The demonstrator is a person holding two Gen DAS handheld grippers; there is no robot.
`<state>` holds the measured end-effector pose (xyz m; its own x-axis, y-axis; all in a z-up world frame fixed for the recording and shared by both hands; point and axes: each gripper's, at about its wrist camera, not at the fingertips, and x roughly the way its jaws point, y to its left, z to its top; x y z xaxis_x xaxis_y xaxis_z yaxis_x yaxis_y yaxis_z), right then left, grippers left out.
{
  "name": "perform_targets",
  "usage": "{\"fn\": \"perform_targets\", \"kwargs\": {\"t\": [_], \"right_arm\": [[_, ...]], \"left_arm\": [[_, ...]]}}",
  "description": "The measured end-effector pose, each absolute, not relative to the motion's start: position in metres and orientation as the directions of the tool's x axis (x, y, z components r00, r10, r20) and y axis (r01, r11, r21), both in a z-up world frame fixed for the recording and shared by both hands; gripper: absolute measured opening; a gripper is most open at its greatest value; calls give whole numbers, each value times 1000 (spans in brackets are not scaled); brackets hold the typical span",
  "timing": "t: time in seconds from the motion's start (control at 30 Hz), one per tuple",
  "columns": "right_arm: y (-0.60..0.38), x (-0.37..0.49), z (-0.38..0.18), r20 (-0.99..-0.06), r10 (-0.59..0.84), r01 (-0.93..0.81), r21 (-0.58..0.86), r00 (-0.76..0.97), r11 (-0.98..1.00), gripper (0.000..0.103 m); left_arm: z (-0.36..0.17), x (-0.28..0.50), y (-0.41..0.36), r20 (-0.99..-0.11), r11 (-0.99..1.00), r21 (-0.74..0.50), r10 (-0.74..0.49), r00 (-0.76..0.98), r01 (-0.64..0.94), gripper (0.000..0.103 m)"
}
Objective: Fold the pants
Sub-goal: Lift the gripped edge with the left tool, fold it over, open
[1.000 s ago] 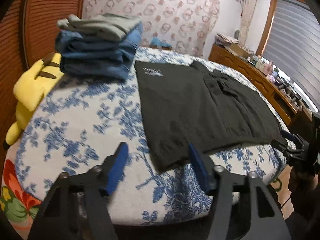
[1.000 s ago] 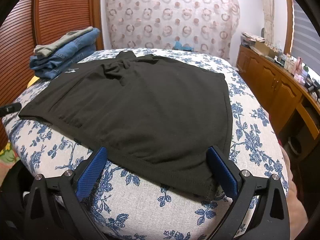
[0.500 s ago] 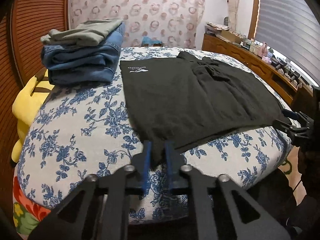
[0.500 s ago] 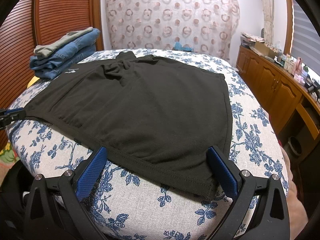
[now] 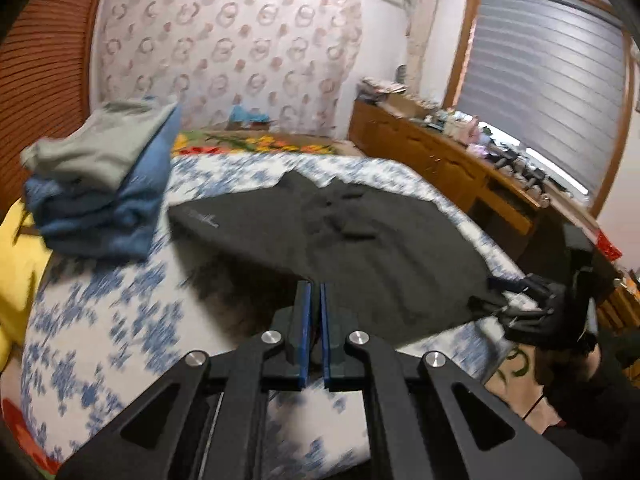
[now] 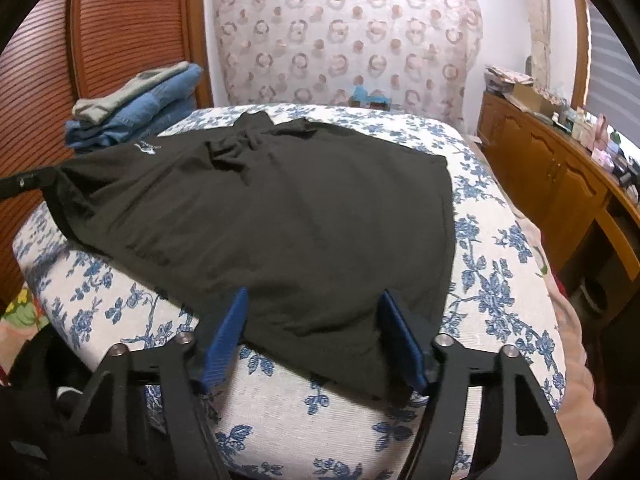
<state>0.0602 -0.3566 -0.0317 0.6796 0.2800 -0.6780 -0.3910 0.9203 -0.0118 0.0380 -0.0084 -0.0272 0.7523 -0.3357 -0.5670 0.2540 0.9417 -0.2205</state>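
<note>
The black pants (image 6: 280, 216) lie spread on the blue-flowered bed (image 6: 500, 280). My left gripper (image 5: 315, 300) is shut on the near left corner of the pants (image 5: 360, 248) and holds it lifted off the bed. In the right wrist view that corner hangs raised from the left gripper (image 6: 40, 180). My right gripper (image 6: 316, 320) is open, its blue pads on either side of the near right hem. It also shows in the left wrist view (image 5: 516, 296) at the pants' right corner.
A stack of folded jeans and grey clothes (image 5: 100, 184) sits at the bed's far left (image 6: 136, 108). A yellow plush (image 5: 12, 264) lies left of it. A wooden dresser with clutter (image 6: 560, 168) runs along the right. A wooden headboard (image 6: 120, 28) stands behind.
My left gripper shut on the pants' near left corner and has lifted it up. My right gripper has narrowed and moved forward over the near right hem.
</note>
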Motion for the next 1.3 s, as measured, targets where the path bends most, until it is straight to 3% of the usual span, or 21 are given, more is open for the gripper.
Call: {"fn": "perform_targets", "kwargs": {"t": [0.23,0.5,0.83,1.07,1.2,1.3], "right_arm": [[-366,57,-20,-660,291,-394,-8,692,919,40],[-384,55,-12,-644,309,-391,17,700,920,31],[-418,51,-3,-610,311,-353,55,728,934,29],[-432,47,-2,-602,310,-338,71,736,939,29],[-433,47,-3,-601,312,-339,71,736,938,29],[-430,49,-3,-605,314,-343,72,732,937,29]], "left_arm": [[-8,66,-47,-561,920,-198,-389,730,338,0],[6,89,-106,-571,877,-181,-462,679,444,0],[22,95,-171,-576,811,-179,-546,609,557,0],[12,95,-184,-617,819,-138,-511,599,556,1],[10,93,-174,-621,840,-123,-481,619,528,8],[9,92,-162,-616,853,-119,-465,635,508,21]]}}
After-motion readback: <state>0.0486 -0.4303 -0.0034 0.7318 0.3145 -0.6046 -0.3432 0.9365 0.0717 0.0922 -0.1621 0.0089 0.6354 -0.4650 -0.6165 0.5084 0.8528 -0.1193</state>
